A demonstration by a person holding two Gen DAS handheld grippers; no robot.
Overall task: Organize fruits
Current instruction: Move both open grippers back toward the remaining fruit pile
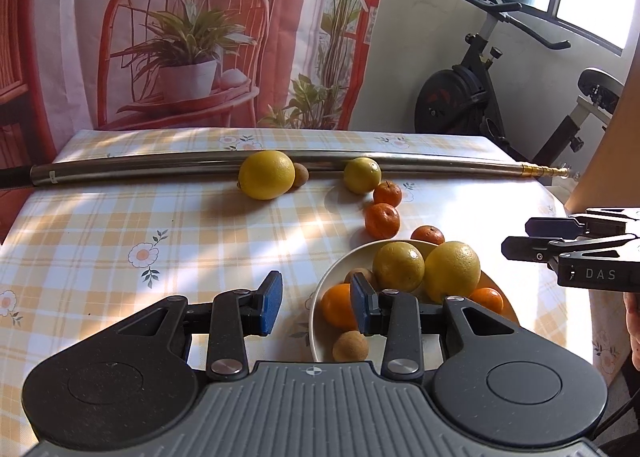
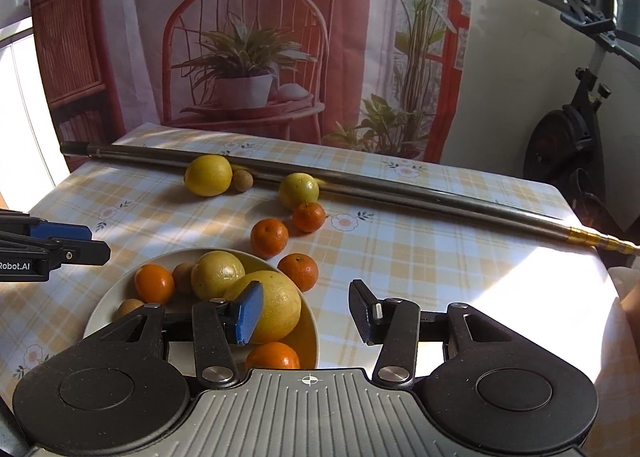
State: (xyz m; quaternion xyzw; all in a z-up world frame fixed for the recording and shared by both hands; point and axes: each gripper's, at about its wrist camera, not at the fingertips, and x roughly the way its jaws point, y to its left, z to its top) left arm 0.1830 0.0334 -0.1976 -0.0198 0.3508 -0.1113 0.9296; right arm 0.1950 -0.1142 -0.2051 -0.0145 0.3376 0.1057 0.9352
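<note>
Hovering level over bowl [image 2: 96,321]: L tongs [image 1: 316,303] & R tongs [image 2: 306,311], both wide open, empty.

Open counter on the near left and far right; fruit and a pole crowd the middle.

A metal pole [image 1: 240,167] lies across the far counter [image 1: 100,225], with two lemons [image 1: 267,174] and a small brown fruit [image 1: 300,175] resting against it. Three tangerines [image 1: 382,220] trail from there to the bowl [image 1: 320,297], which is heaped full. The left claw [image 1: 316,303] and right claw [image 2: 306,311] both hover, jaws apart, at the bowl's rim.
</note>
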